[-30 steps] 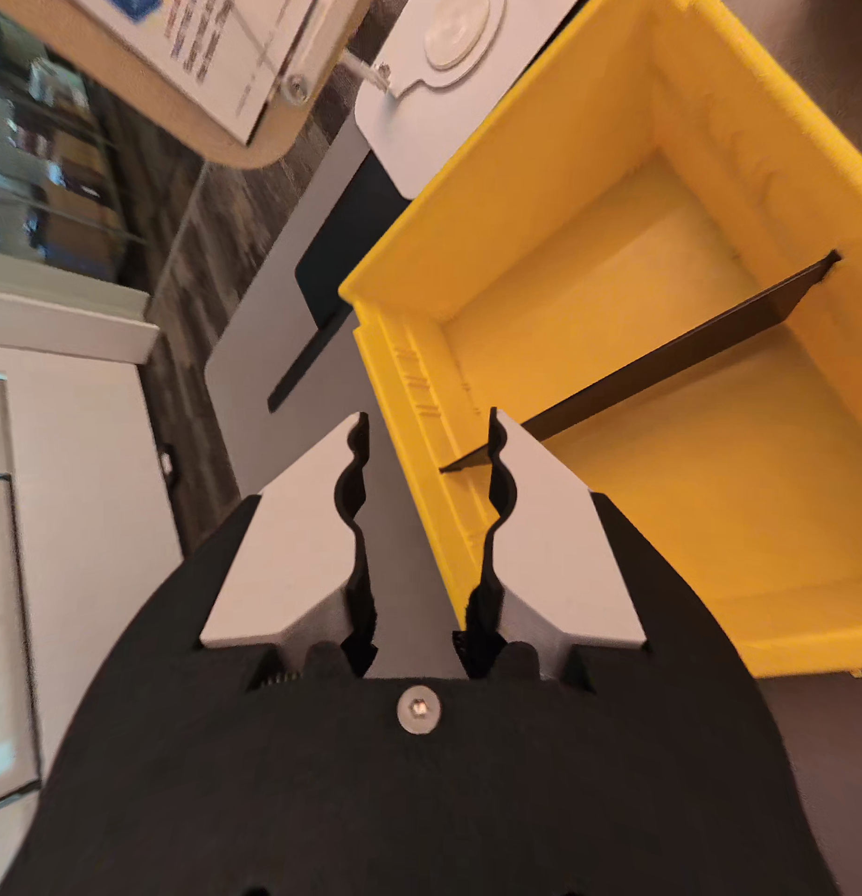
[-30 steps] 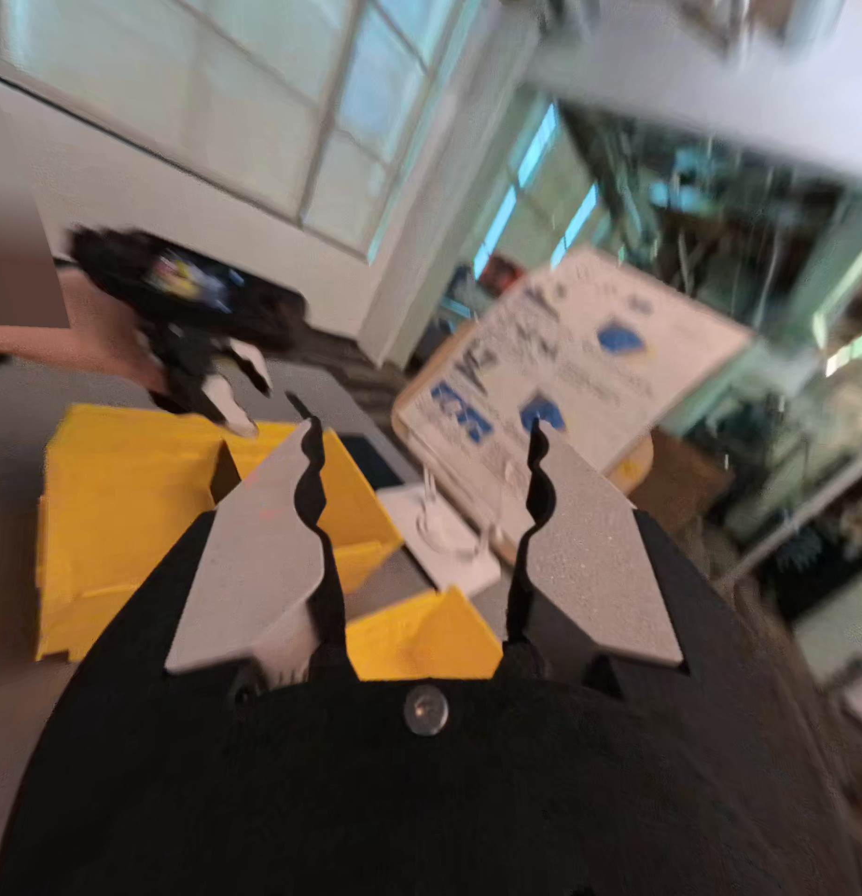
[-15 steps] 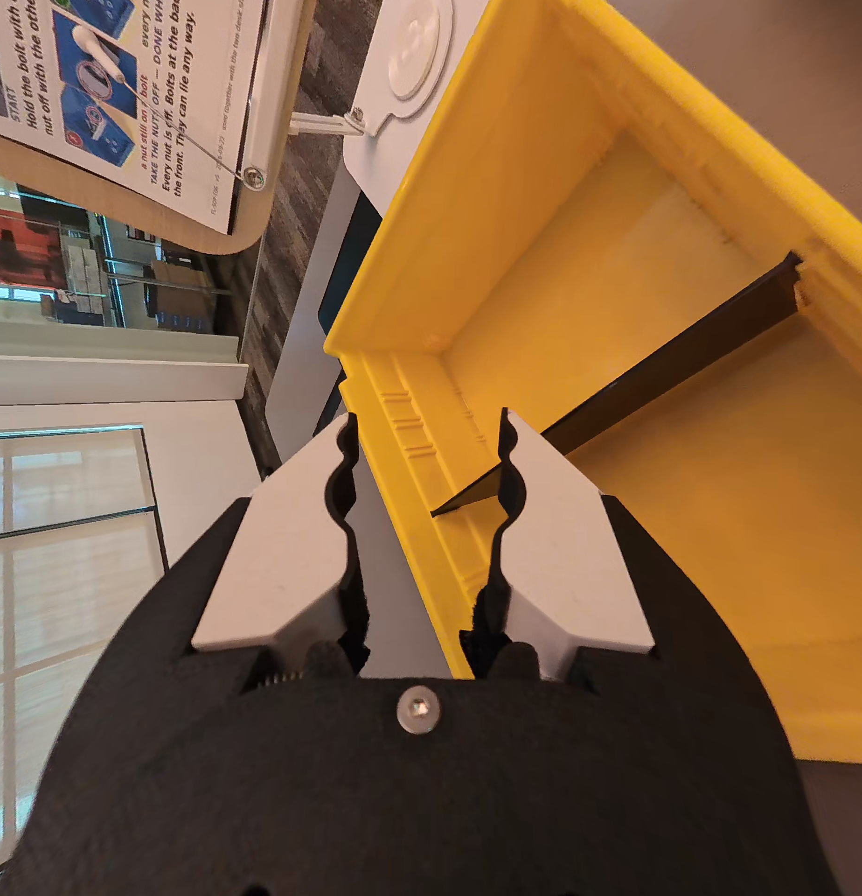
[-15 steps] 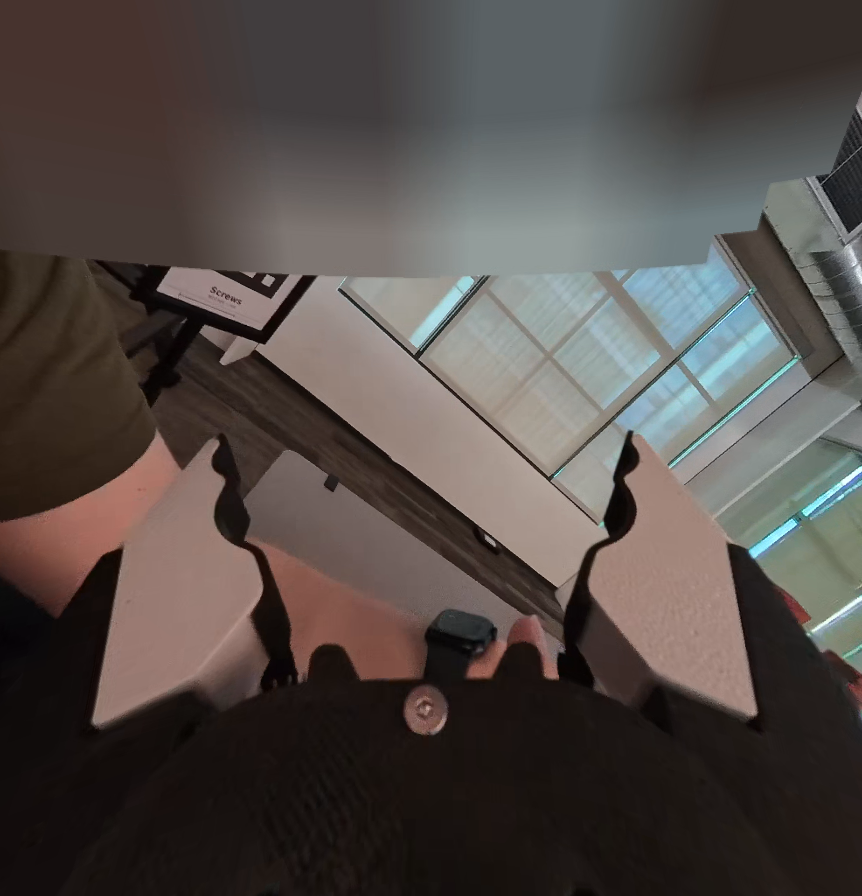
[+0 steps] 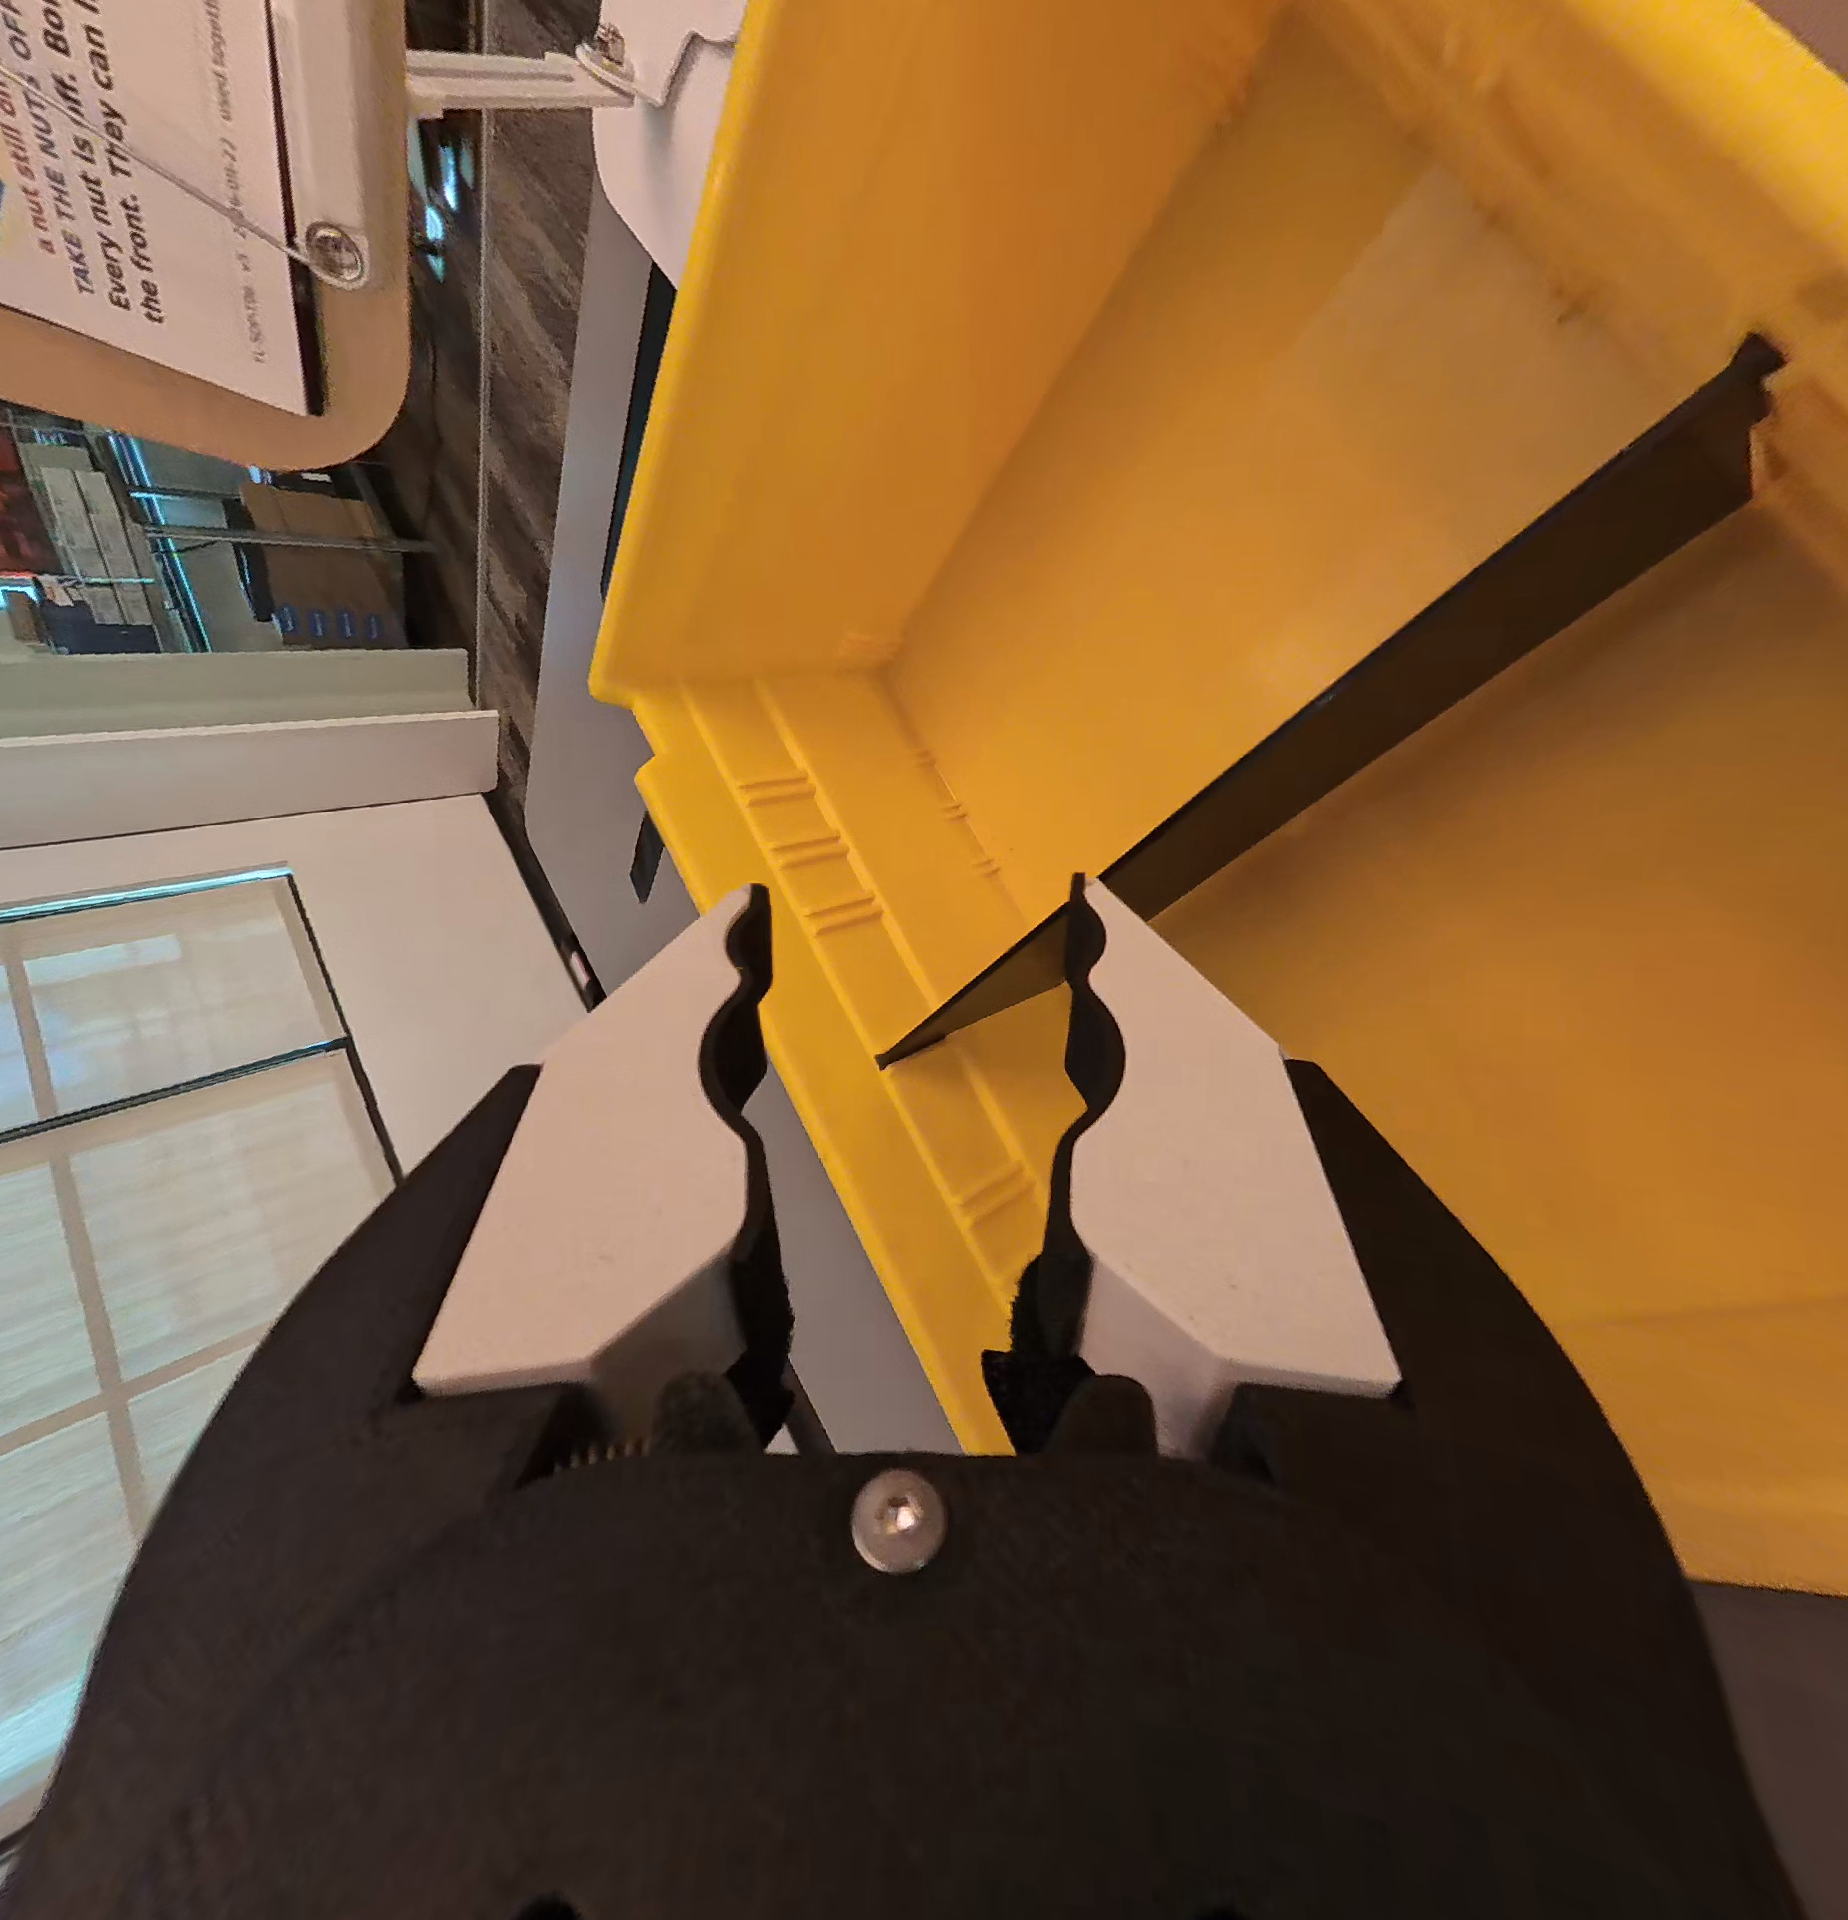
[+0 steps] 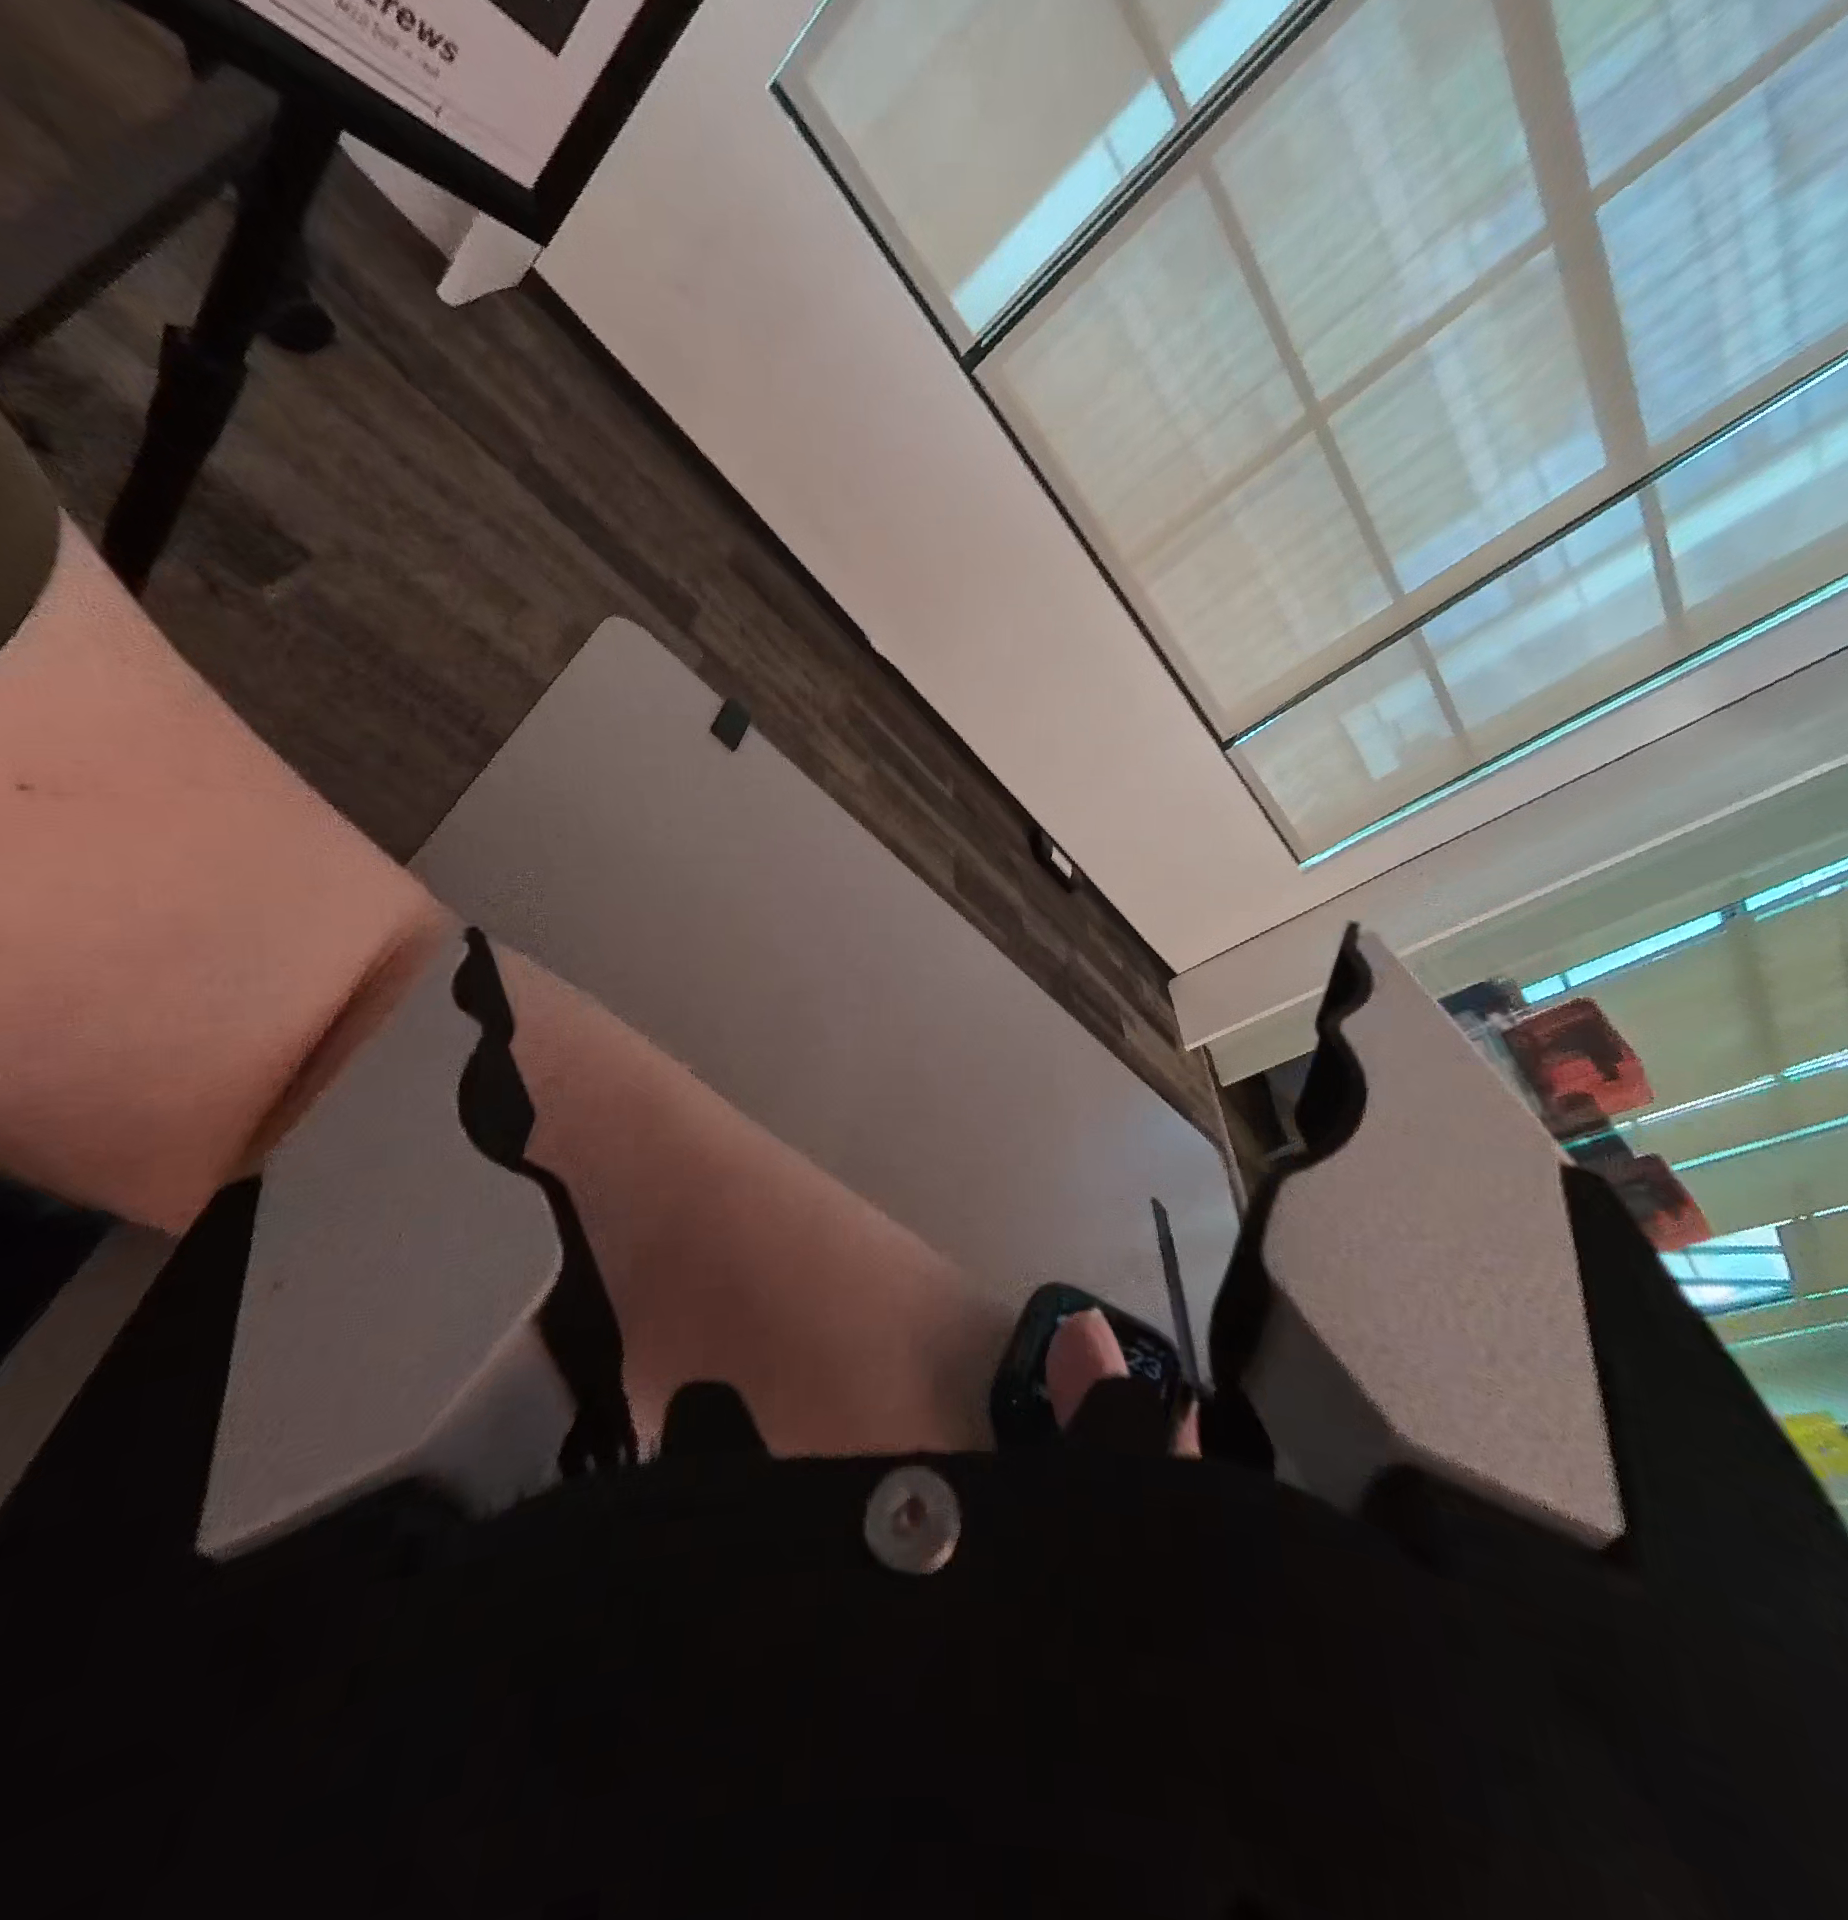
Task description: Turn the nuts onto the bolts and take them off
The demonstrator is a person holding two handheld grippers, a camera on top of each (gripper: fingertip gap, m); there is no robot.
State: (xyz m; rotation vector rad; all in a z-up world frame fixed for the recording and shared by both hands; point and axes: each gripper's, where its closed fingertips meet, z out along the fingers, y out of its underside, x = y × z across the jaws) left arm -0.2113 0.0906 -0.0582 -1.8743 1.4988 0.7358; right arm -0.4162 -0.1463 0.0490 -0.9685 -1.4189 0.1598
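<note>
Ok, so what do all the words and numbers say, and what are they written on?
I don't read writing out, but here is where it stands.
White printed sheet on a wooden board, left wrist view: several lines of print.
White sign in a black frame, right wrist view: cut off by the picture's edge.
Watch screen on the person's wrist: too small to read.
Yellow bin: no writing visible.

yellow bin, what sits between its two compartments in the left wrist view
A thin black divider crosses the yellow bin from wall to wall. Both compartments look bare in the left wrist view; no nuts or bolts show.
</note>
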